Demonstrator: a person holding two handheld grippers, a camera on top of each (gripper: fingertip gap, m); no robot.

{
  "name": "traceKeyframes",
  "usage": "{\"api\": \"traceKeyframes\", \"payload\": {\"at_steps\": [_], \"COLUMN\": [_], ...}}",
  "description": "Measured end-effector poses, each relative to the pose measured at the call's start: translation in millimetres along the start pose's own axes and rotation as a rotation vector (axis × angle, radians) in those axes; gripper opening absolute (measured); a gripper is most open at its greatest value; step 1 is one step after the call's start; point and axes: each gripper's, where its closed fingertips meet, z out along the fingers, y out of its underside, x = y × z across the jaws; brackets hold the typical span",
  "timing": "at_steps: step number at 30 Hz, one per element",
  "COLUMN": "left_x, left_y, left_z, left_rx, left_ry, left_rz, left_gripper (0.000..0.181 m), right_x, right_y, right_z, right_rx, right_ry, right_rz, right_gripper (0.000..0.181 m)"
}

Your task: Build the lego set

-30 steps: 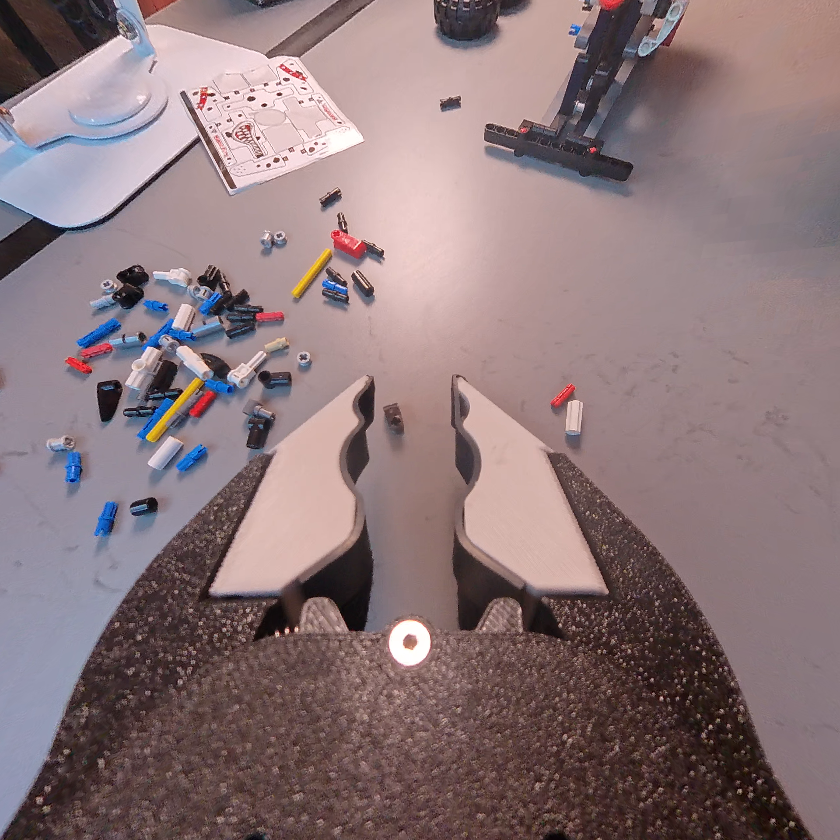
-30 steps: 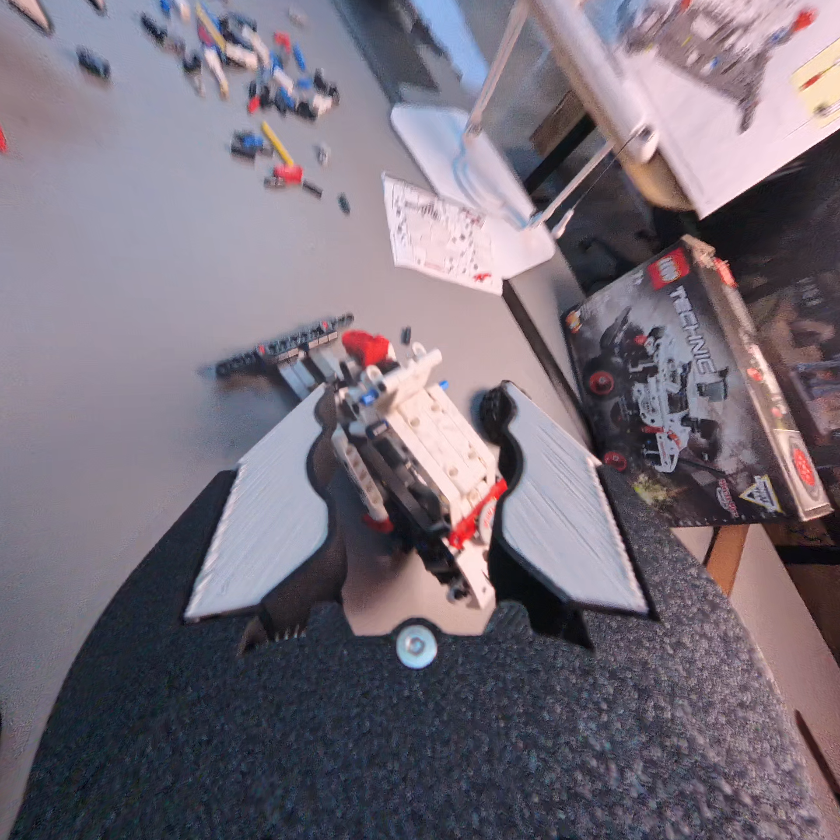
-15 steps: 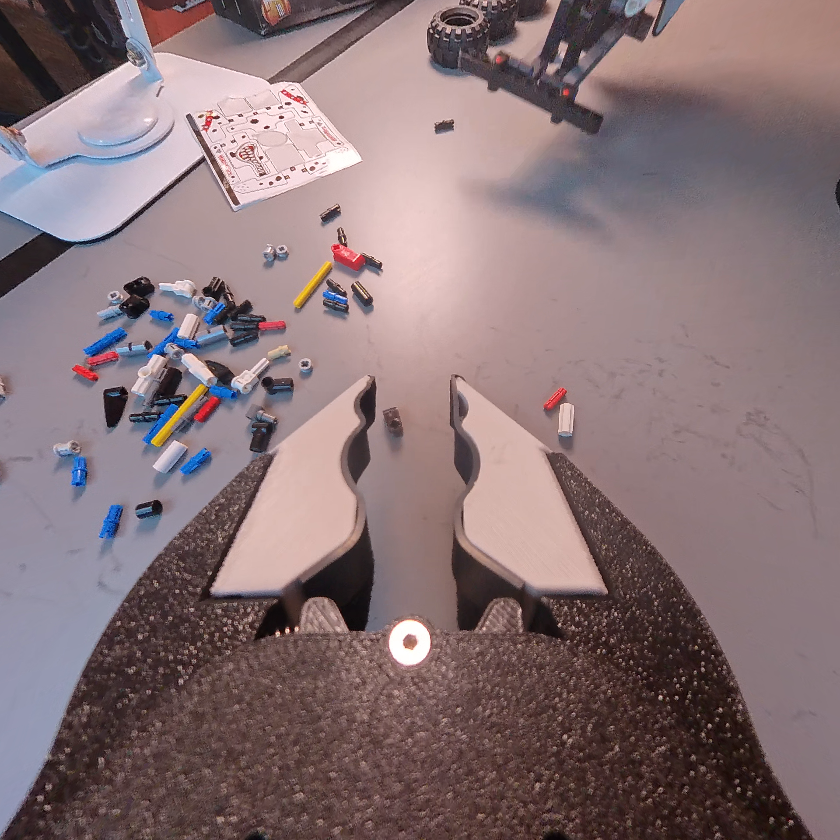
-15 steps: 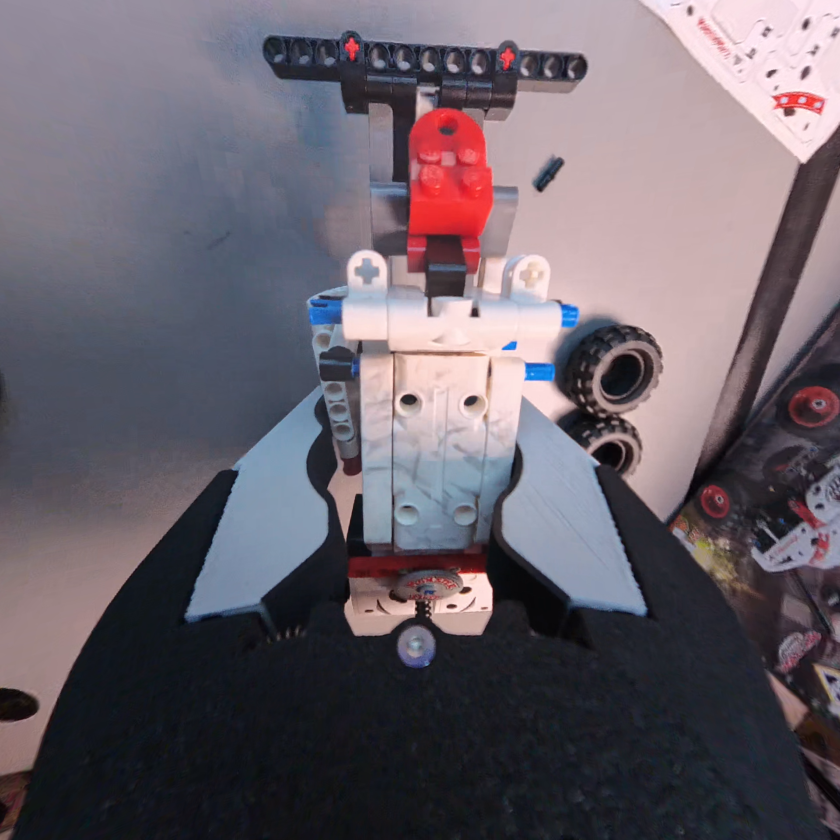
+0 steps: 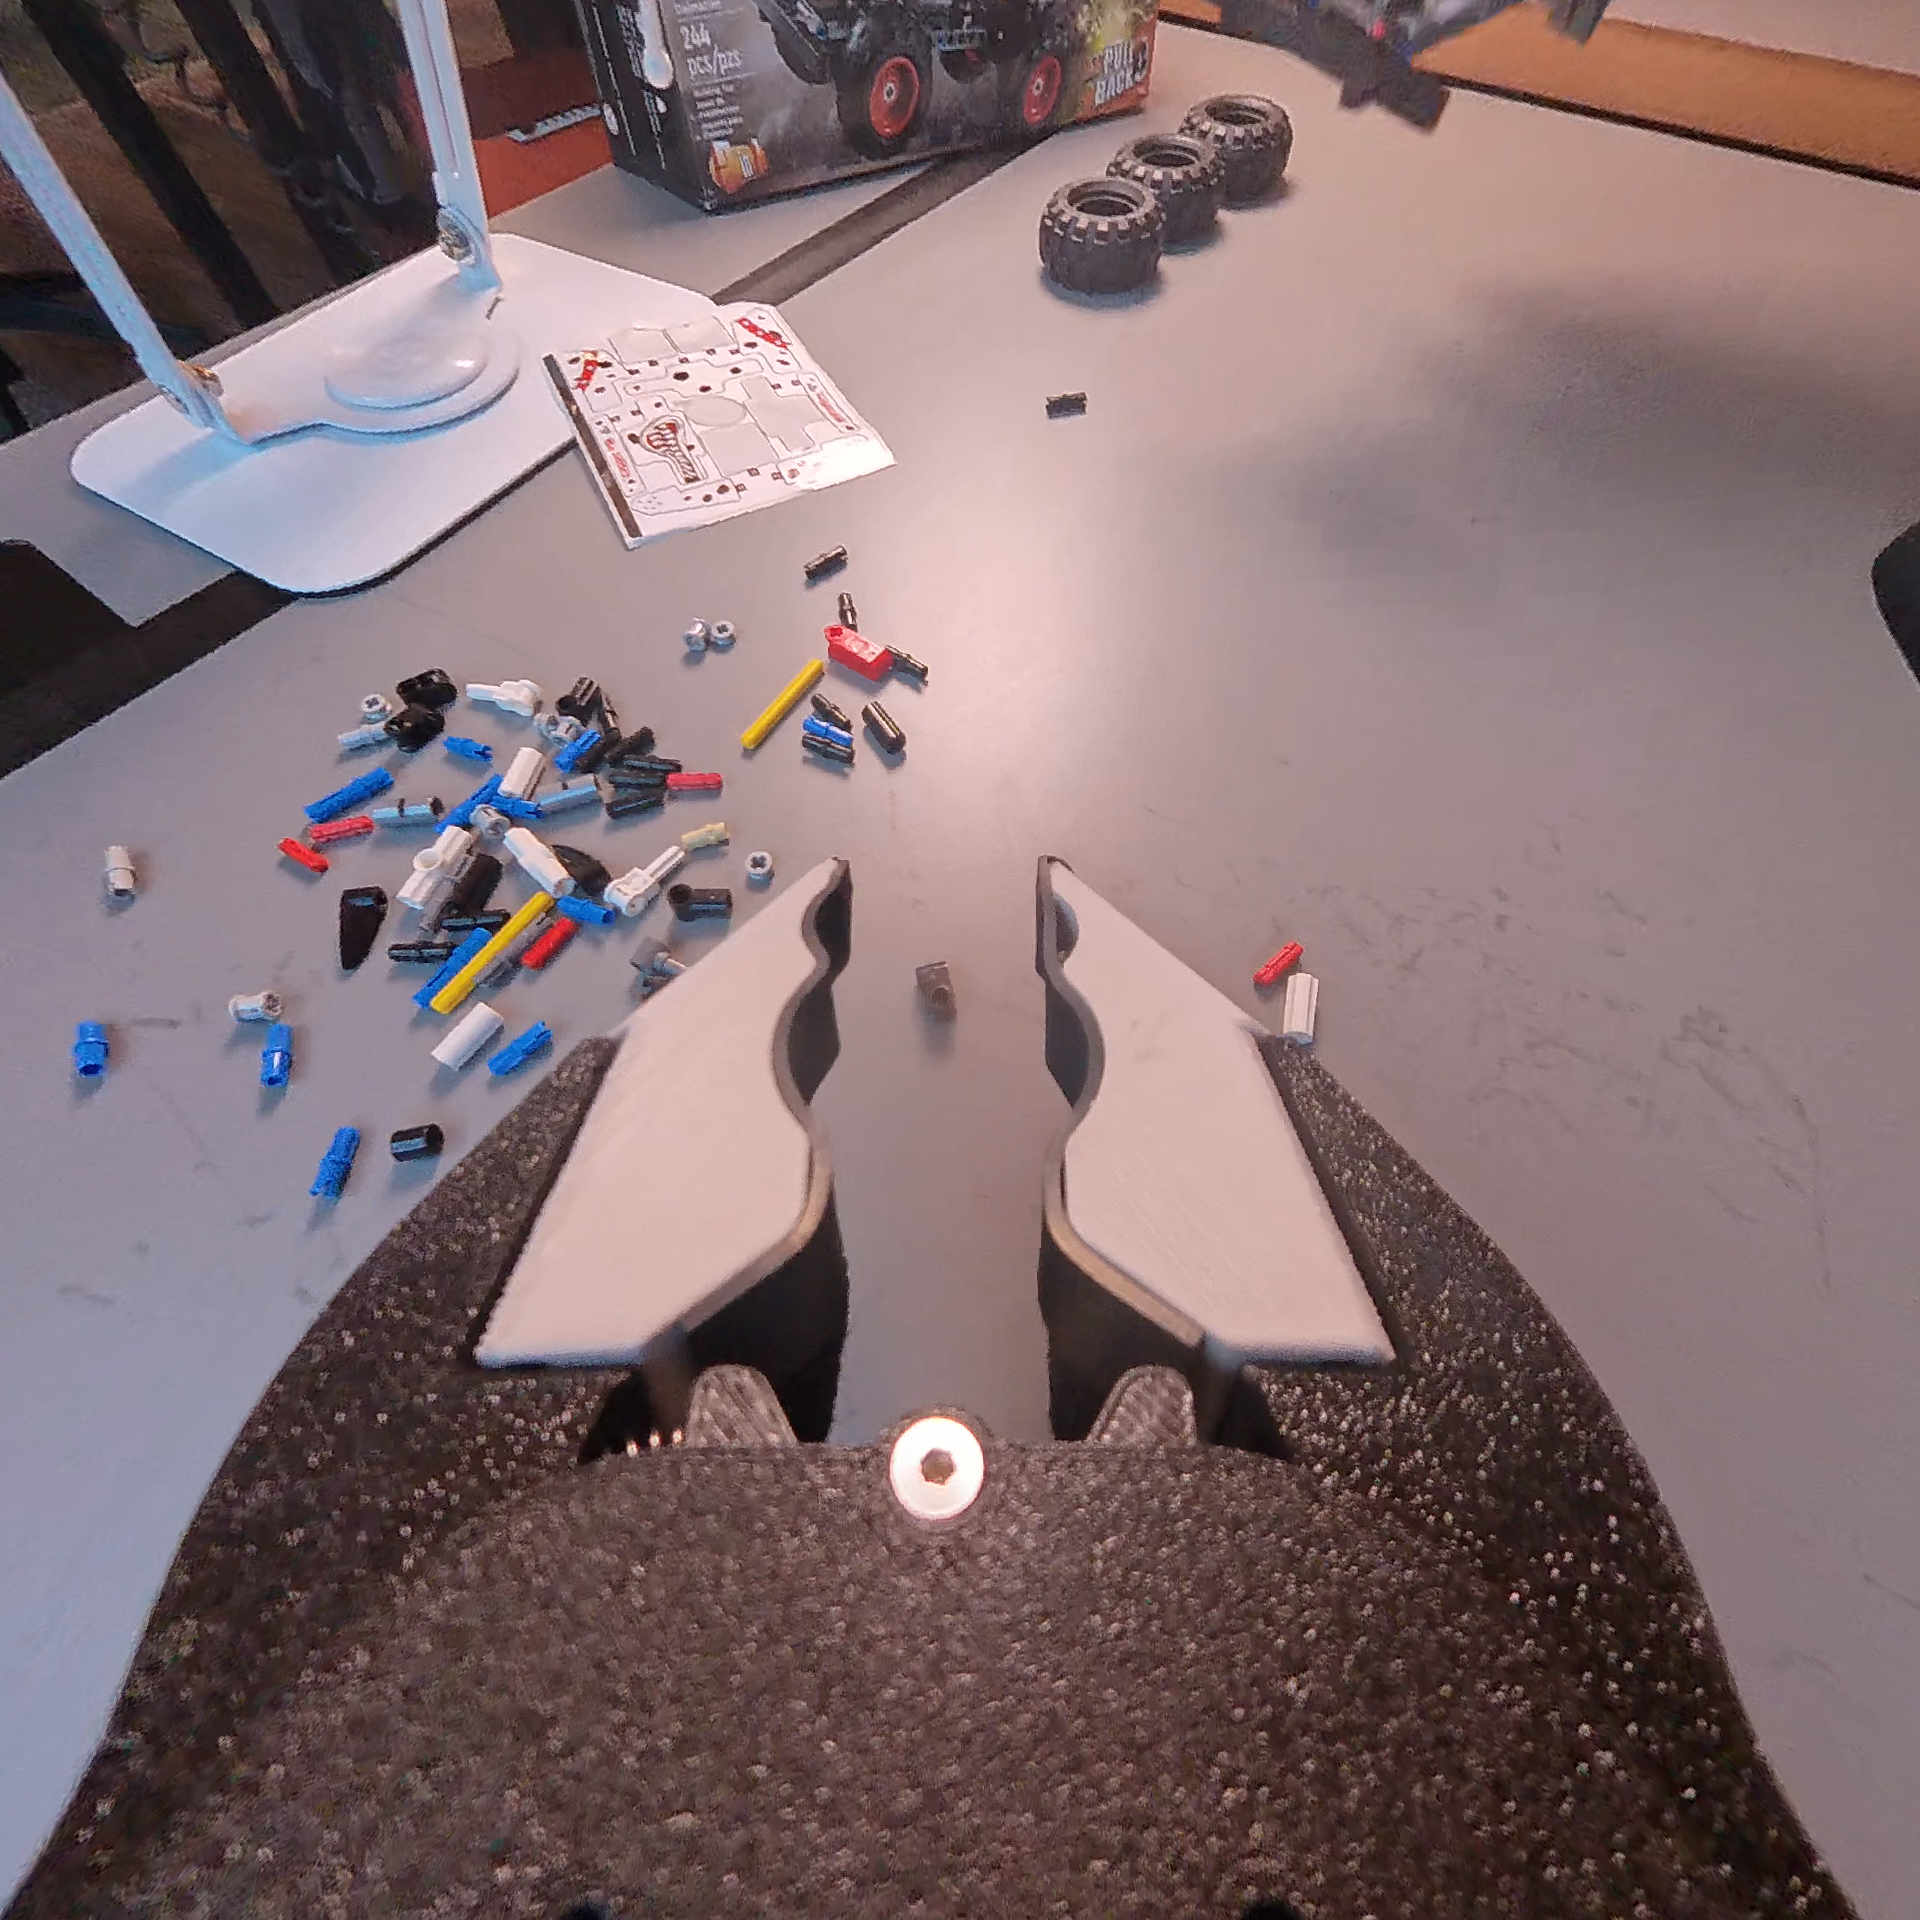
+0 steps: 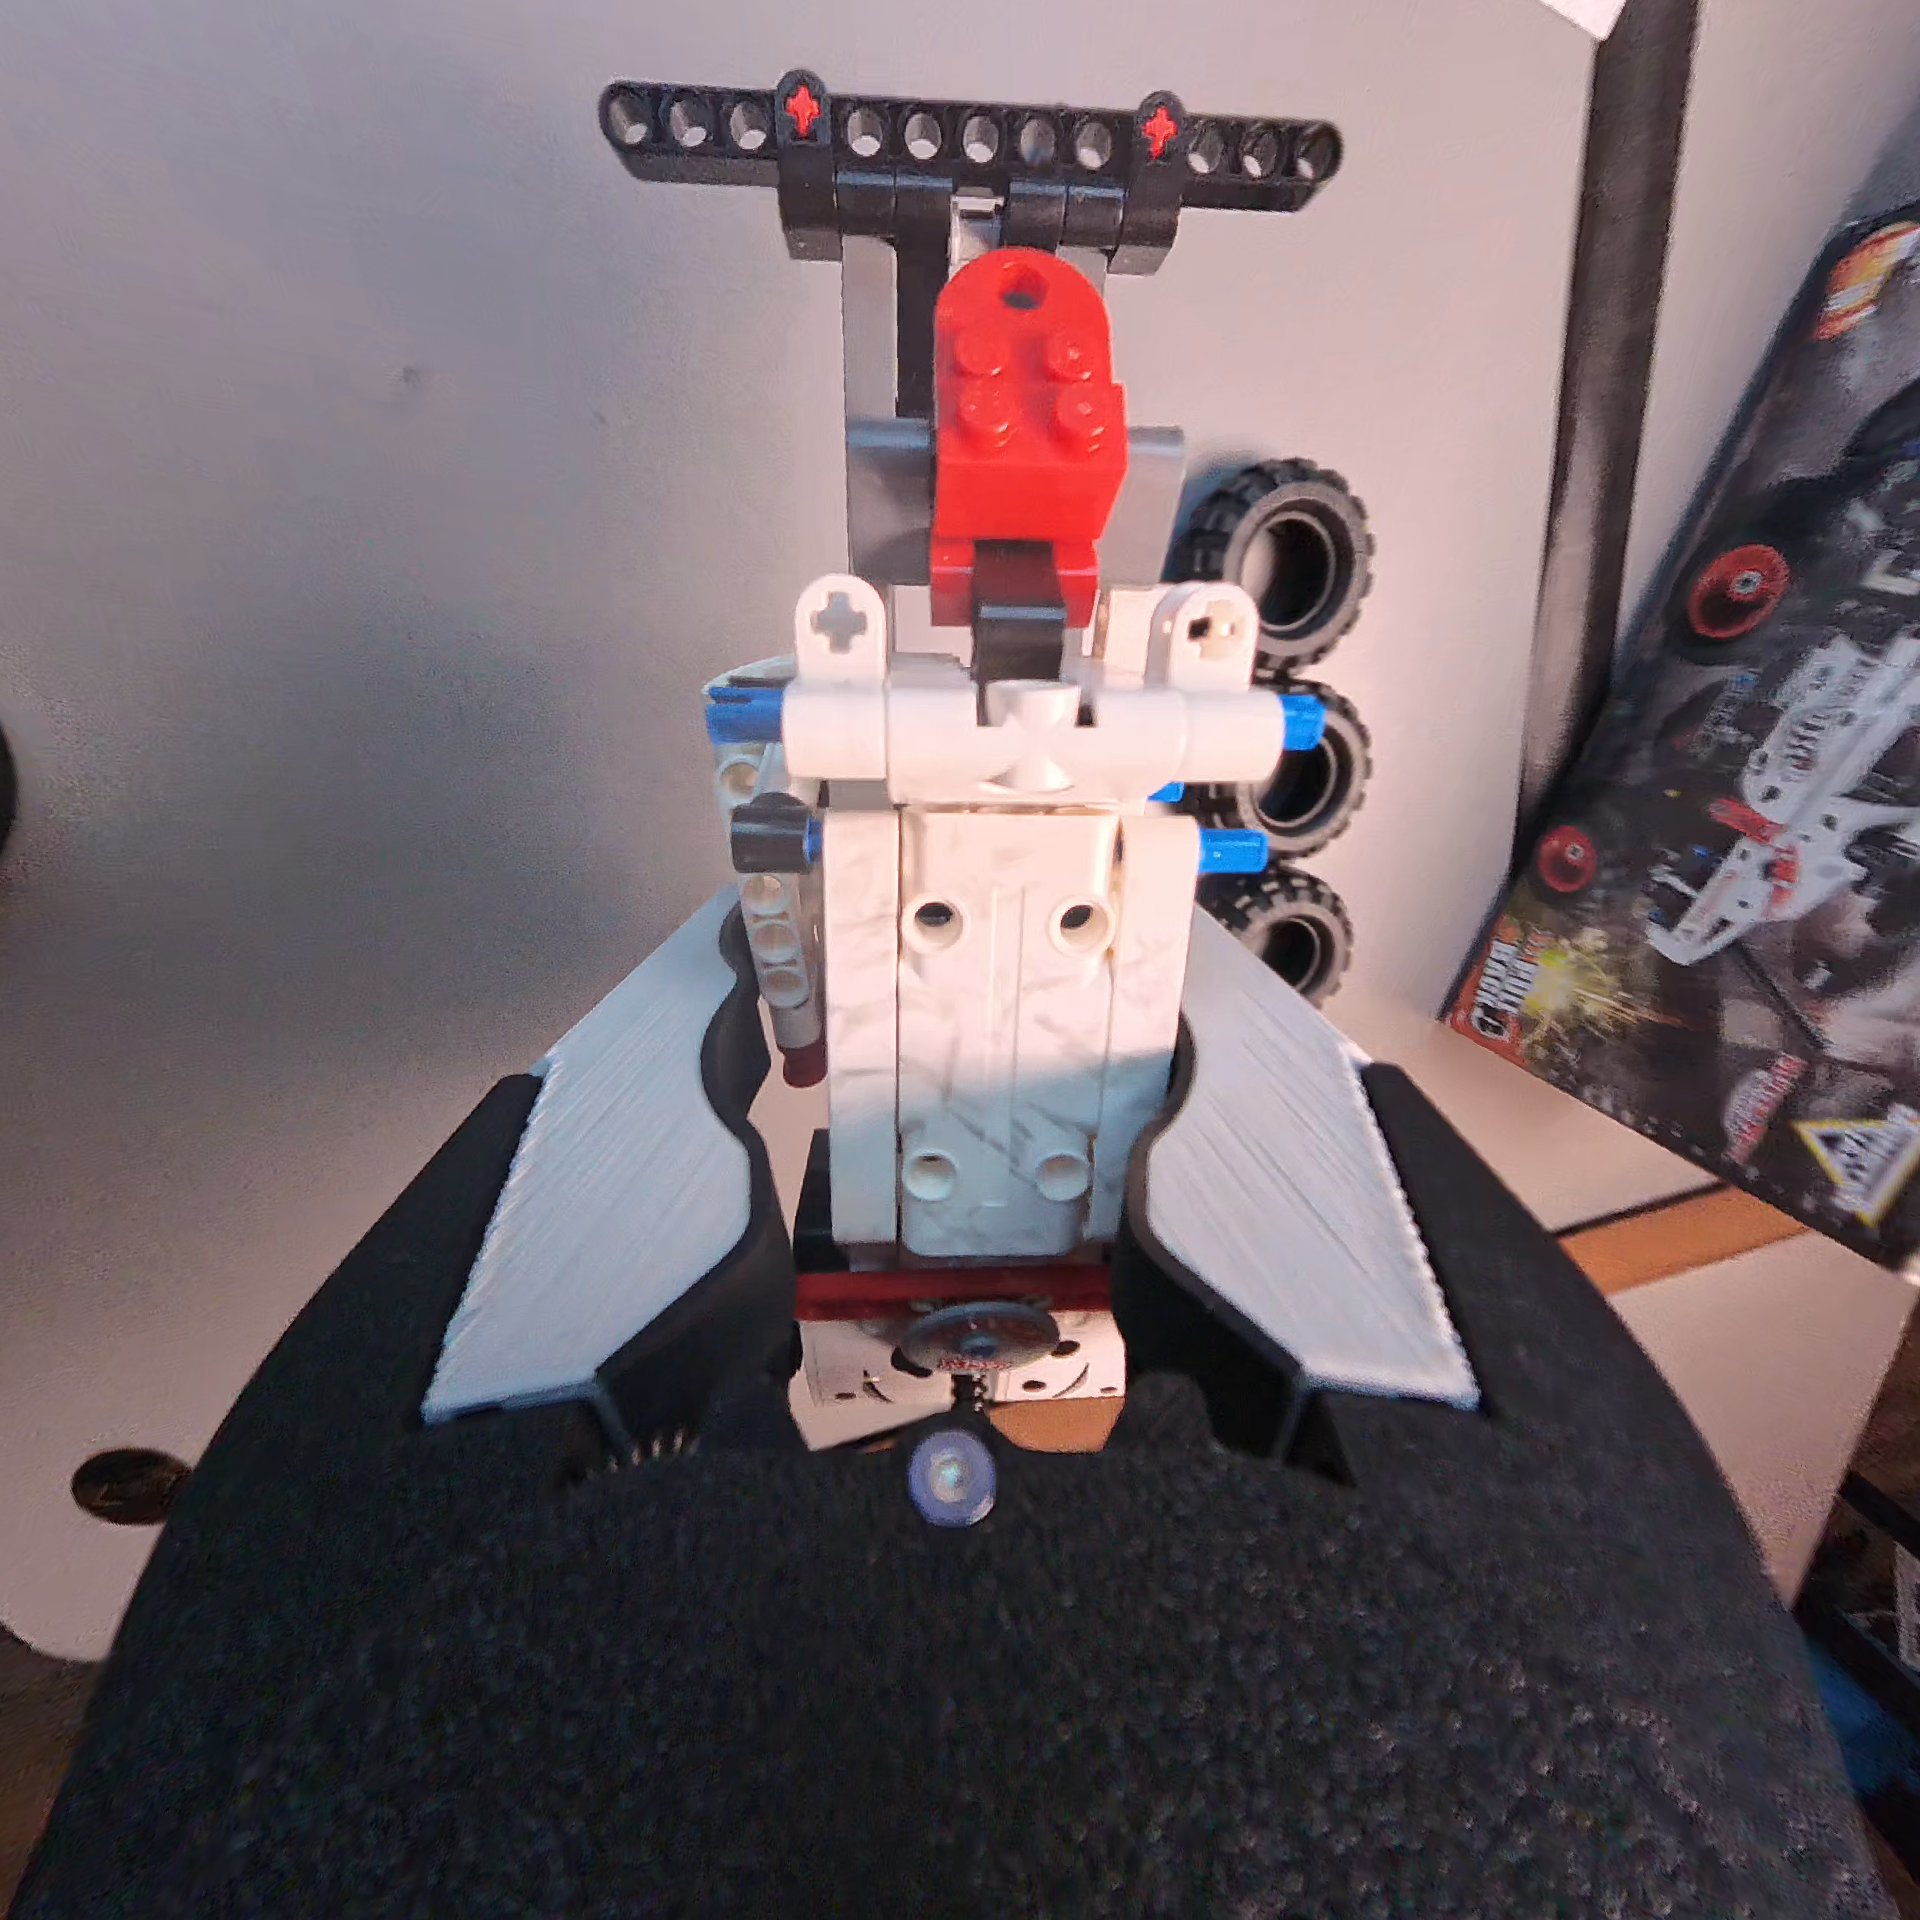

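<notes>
Right gripper [image 6: 956,1039], closed on the partly built model [image 6: 997,935]: the white body is clamped between the two fingers, with the black beam [image 6: 966,140] pointing away from the camera and the red brick [image 6: 1023,416] just behind it. The model is held above the grey table [image 5: 1455,831], and three black tyres [image 6: 1288,748] are seen beside it, near the set box [image 6: 1766,831]. Left gripper [image 5: 940,904], spread wide and holding nothing: a small dark grey piece [image 5: 935,987] is framed on the table between its fingers, apart from both. Loose pins and connectors [image 5: 499,852] are scattered to its left, with the sticker sheet [image 5: 717,416] beyond. The step in hand is judged to be picking up this piece. The fingers should be lowered squarely around it and closed gently, so that it is not flicked away; the model should be kept steady for the joining.
</notes>
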Motion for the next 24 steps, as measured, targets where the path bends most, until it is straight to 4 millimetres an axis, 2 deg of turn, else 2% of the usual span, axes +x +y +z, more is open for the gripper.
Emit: {"api": "traceKeyframes", "payload": {"at_steps": [4, 9, 13, 16, 18, 20, 24], "left_x": [-9.3, -20.5, -28.5, -32.6, -35.0, -37.3, -42.6], "left_y": [-2.7, -2.5, -4.4, -7.1, -9.0, -10.7, -13.3], "left_z": [-3.6, -7.9, -13.3, -17.7, -20.4, -22.7, -25.5], "left_rx": [0.032, 0.048, 0.073, 0.095, 0.112, 0.13, 0.164], "left_ry": [-0.034, -0.073, -0.098, -0.115, -0.124, -0.131, -0.154], "left_rz": [-0.032, -0.076, -0.109, -0.123, -0.13, -0.138, -0.135], "left_gripper": [0.039, 0.048, 0.05, 0.047, 0.043, 0.039, 0.034], "right_x": [-14.1, -25.7, -21.9, -18.8, -15.3, -7.9, 7.3], "right_y": [2.3, 11.3, 13.2, 7.1, -10.9, -40.5, -123.5], "right_z": [40.2, 71.1, 76.3, 68.8, 53.5, 31.5, -21.4], "right_rx": [-0.035, -0.096, -0.106, -0.079, 0.002, 0.125, 0.462], "right_ry": [-0.032, -0.048, -0.013, 0.018, 0.041, 0.096, 0.249], "right_rz": [-0.036, -0.077, -0.065, -0.055, -0.028, -0.018, -0.031], "right_gripper": [0.071, 0.072, 0.081, 0.087, 0.089, 0.088, 0.082]}}
